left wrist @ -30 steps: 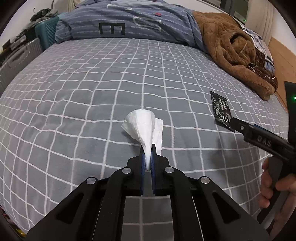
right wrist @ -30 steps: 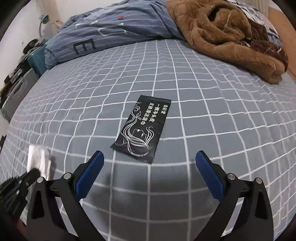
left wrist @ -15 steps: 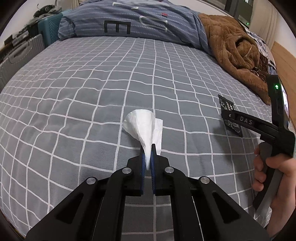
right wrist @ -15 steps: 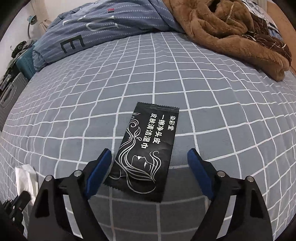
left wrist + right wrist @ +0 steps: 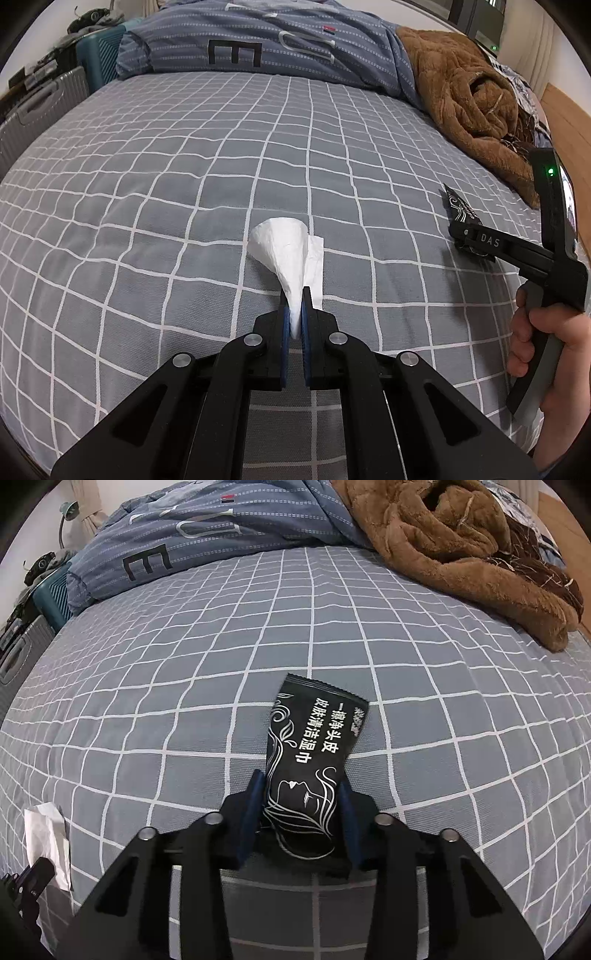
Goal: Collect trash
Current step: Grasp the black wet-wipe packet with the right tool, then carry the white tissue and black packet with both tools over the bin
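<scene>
1. Black foil catches the eye first: the wet-wipe packet (image 5: 314, 768) lies flat on the bed (image 5: 147, 709), its near end sitting right between the blue pads of the right claw (image 5: 301, 812).
2. That right claw looks narrowed onto the packet's long edges, pads touching or all but touching; whether it has truly bitten yet I cannot tell.
3. White tissue (image 5: 291, 258) next, to the left of the packet: the left claw (image 5: 293, 325) is pressed together on its twisted tail, and the loose end fans out over the sheet.
4. Doing this step well, in my judgement: squeeze the packet's edges evenly, as foil is slick and a thin flat pack may bow or skid out, then lift straight up so no bedsheet comes along.
5. Left side should simply hold firm; the tissue is light and soft, and a slack pinch could let it slip.
6. Room to move: beyond the packet the checked sheet runs bare for a good stretch.
7. Further beyond it lie a brown fleece blanket (image 5: 461, 542) and a blue striped duvet (image 5: 207, 528), both well apart from the packet.
8. The bed's near edge lies just behind both claws, so pulling back is free.
</scene>
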`<state>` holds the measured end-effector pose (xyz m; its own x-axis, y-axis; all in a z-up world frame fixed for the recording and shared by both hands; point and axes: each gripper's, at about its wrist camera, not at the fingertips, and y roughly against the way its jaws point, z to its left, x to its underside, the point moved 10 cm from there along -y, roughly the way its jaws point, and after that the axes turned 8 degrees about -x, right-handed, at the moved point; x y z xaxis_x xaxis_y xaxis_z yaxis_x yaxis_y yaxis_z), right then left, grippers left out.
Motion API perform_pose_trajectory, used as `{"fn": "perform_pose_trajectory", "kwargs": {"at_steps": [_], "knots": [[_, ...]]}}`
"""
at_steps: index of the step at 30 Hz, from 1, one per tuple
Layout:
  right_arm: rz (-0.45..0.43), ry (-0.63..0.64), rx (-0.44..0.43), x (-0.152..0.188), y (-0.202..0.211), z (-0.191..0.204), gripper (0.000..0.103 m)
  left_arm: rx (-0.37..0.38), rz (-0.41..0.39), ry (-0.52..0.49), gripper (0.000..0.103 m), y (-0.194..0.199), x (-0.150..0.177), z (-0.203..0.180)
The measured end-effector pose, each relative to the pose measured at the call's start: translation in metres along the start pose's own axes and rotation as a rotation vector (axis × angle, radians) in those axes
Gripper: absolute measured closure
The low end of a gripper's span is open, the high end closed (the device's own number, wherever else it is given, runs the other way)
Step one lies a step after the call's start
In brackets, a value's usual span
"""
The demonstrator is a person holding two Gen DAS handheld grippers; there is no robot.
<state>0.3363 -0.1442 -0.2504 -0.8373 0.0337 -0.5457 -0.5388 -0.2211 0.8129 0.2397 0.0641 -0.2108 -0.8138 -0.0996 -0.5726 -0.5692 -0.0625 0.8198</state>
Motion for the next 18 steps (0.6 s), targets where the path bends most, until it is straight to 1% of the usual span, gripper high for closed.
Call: {"fn": "perform_pose_trajectory", "kwargs": {"at_steps": [8, 14, 18], "knots": [[-0.012, 0.012, 0.011, -0.002, 0.014, -0.002, 0.068, 0.006, -0.009, 0.004, 0.098, 0.007, -0.004, -0.002], [-0.031, 0.069, 0.022, 0.001, 0.032, 0.002, 0.068, -0.008, -0.018, -0.011, 0.098, 0.015, -0.004, -0.001], [-0.043, 0.074, 0.023, 0.004, 0.048, -0.004, 0.068, -0.005, -0.013, 0.012, 0.098, 0.019, -0.003, 0.004]]}}
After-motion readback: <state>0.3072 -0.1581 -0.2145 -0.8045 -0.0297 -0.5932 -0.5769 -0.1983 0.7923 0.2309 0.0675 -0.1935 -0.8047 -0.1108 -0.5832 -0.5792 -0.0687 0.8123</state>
